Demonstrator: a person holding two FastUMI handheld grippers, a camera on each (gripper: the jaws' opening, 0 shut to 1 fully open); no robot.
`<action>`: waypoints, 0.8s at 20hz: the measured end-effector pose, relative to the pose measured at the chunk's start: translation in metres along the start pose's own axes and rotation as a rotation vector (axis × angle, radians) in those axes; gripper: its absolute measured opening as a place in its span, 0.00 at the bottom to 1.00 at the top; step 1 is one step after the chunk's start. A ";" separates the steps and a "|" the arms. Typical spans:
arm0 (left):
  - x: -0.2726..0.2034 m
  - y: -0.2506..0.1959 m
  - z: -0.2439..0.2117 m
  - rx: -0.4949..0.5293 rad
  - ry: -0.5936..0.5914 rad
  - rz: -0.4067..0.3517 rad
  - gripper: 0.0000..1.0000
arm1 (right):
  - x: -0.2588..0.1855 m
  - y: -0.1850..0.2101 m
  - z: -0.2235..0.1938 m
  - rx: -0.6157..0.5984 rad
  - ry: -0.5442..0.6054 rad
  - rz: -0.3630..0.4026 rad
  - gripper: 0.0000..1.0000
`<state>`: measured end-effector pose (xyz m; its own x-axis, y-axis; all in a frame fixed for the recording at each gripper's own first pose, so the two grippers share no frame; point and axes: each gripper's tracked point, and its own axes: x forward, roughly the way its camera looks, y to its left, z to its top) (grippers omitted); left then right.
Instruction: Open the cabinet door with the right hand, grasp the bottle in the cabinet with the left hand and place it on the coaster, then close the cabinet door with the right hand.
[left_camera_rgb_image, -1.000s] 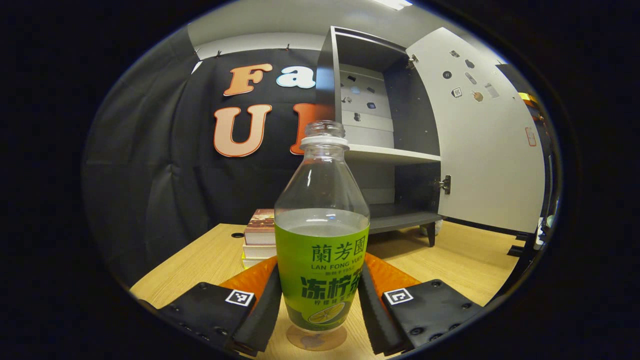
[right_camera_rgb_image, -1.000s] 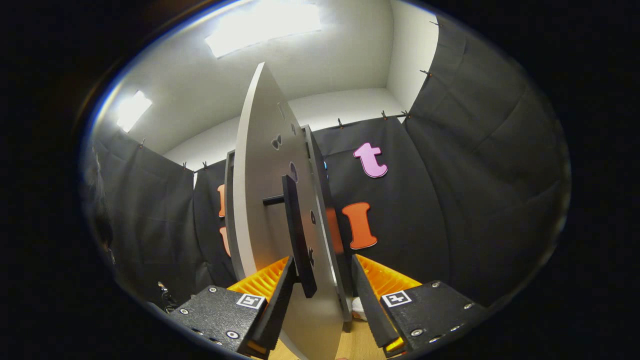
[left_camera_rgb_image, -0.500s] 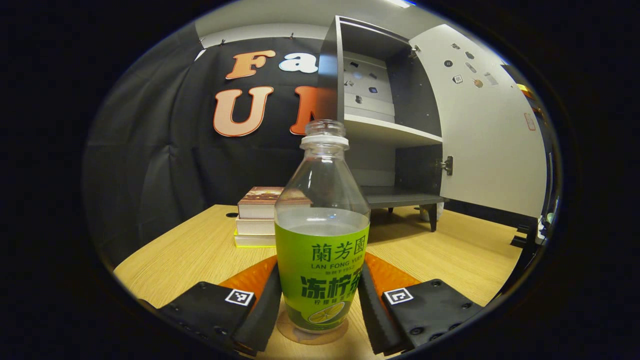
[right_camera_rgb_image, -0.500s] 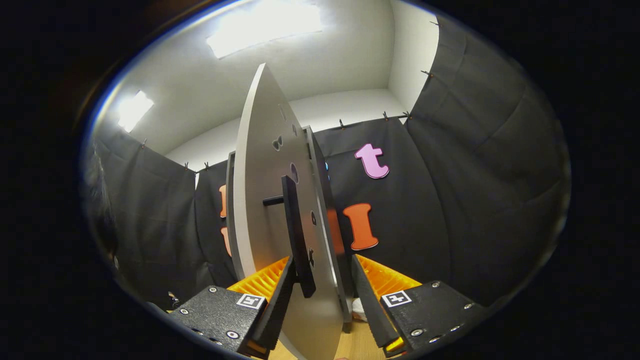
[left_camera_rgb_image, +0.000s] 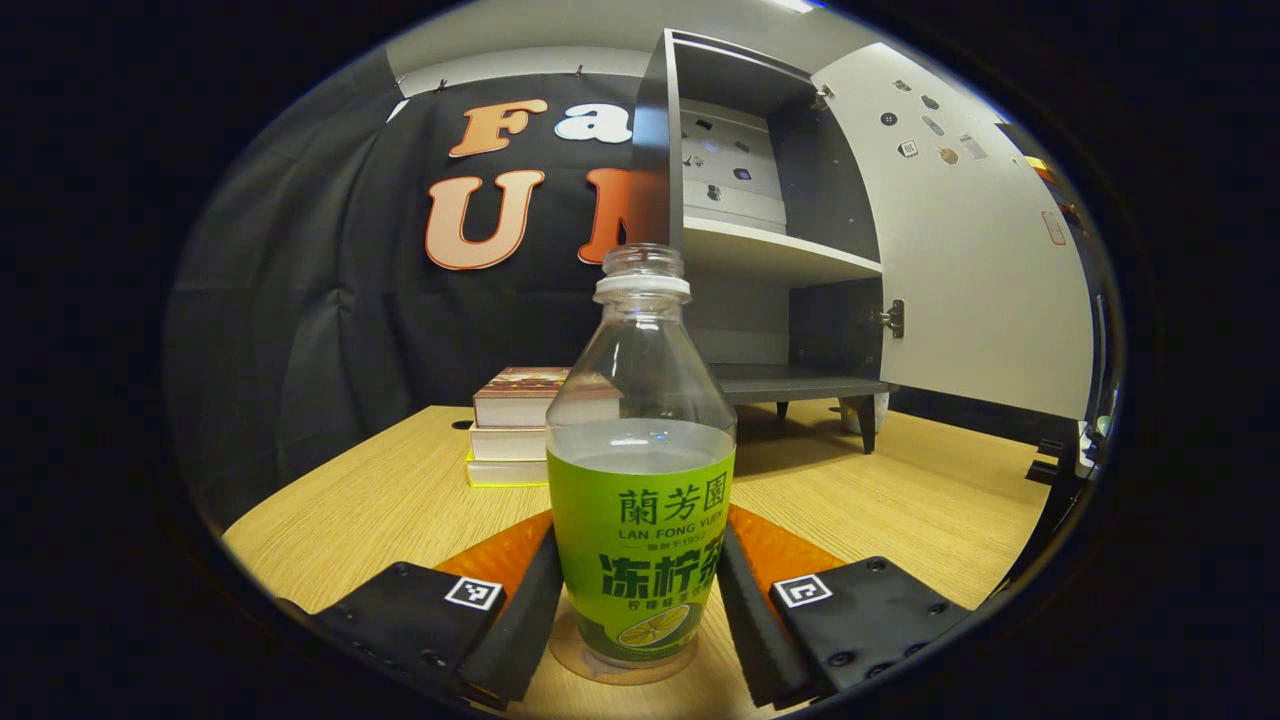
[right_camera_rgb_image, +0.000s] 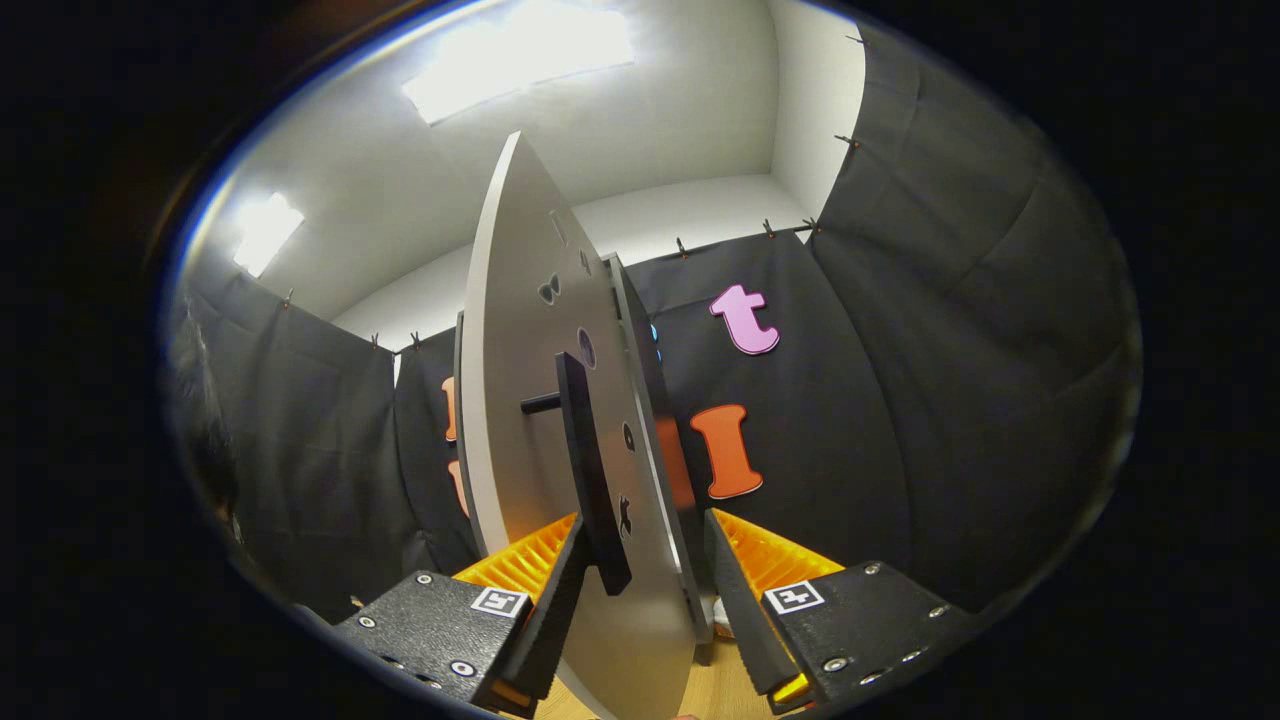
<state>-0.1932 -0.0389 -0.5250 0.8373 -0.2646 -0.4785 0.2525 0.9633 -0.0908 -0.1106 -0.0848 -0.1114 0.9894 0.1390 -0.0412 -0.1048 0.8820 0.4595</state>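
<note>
Left gripper view, left to right. We list a stack of books (left_camera_rgb_image: 512, 427) at centre left on the wooden surface (left_camera_rgb_image: 380, 500). At bottom centre we record the left gripper (left_camera_rgb_image: 640, 610), its jaws clamped on the green-labelled bottle (left_camera_rgb_image: 640, 480), one finger against each side of the label. The bottle stands upright, uncapped and part full, its base on the round coaster (left_camera_rgb_image: 622, 668) at the bottom edge. In the upper right we note the cabinet (left_camera_rgb_image: 760, 230), a shelf inside, with the cabinet door (left_camera_rgb_image: 985, 250) swung wide at far right.

Right gripper view, left to right. We enter the cabinet door (right_camera_rgb_image: 520, 400) edge-on at centre, its dark bar handle (right_camera_rgb_image: 590, 470) facing left. At bottom centre the right gripper (right_camera_rgb_image: 640, 600) has its jaws apart, one on each side of the door; we cannot tell whether either touches it.
</note>
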 end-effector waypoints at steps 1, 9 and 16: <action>-0.002 0.001 0.001 0.000 -0.003 0.006 0.84 | -0.001 0.000 0.000 0.000 0.000 0.000 0.76; -0.011 -0.003 0.030 0.038 -0.022 0.016 0.86 | 0.000 0.001 0.000 0.006 -0.003 0.011 0.71; -0.023 -0.001 0.088 0.077 -0.053 0.042 0.93 | 0.000 0.001 0.000 -0.022 0.007 0.014 0.71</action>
<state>-0.1703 -0.0379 -0.4374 0.8718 -0.2283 -0.4334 0.2518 0.9678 -0.0034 -0.1112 -0.0835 -0.1111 0.9872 0.1545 -0.0409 -0.1210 0.8895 0.4406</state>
